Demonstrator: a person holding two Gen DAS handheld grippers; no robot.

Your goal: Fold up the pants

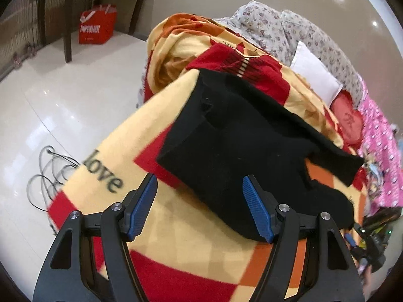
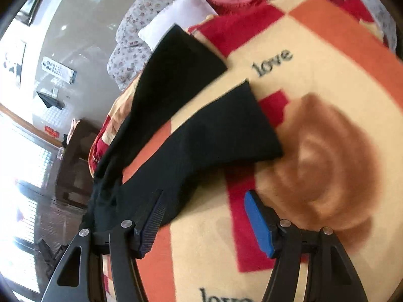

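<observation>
Both my tongs, left (image 1: 200, 207) and right (image 2: 204, 222), are spread wide over one black pants (image 1: 241, 136) with two legs on one blanket (image 1: 176, 226).

Pants (image 1: 241, 136): near edge hidden behind left gripper's right finger (image 1: 257, 209). Blanket (image 1: 176, 226) cut off at bottom edge. Red bag (image 1: 97, 25) lettering too blurred to read. Right view: lower "love" print (image 2: 224, 295) cut by frame; wall chart (image 2: 59, 69) too small to read.
</observation>
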